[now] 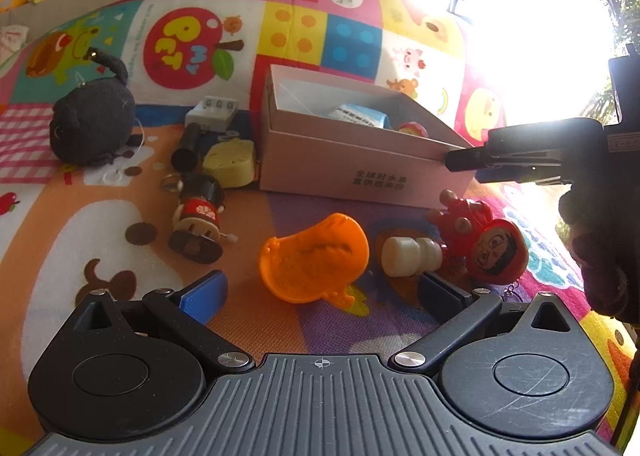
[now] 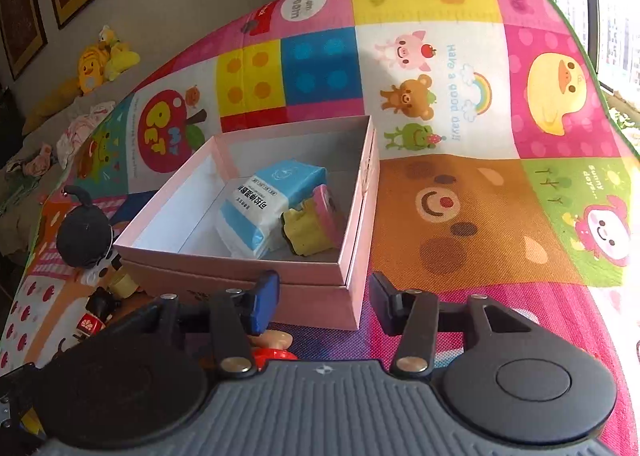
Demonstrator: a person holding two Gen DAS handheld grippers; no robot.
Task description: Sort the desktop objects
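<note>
My left gripper (image 1: 322,292) stands open low over the mat, with an orange chick-shaped toy (image 1: 314,256) lying just ahead between its fingers, untouched. Beside the chick lie a white cylinder (image 1: 412,256) and a red toy with a painted face (image 1: 496,252). The pink cardboard box (image 1: 352,160) (image 2: 304,280) holds a blue-and-white tissue pack (image 2: 272,208) and a yellow-and-pink toy (image 2: 312,224). My right gripper (image 2: 324,302) (image 1: 460,160) hovers at the box's near right corner, jaws partly apart and empty.
Left of the box lie a black plush cat (image 1: 92,128), a wooden doll (image 1: 198,212), a yellow cheese toy (image 1: 230,162), a grey battery holder (image 1: 212,112) and a black tube (image 1: 186,148). A colourful play mat (image 2: 460,216) covers the surface. Glare comes from a window at right.
</note>
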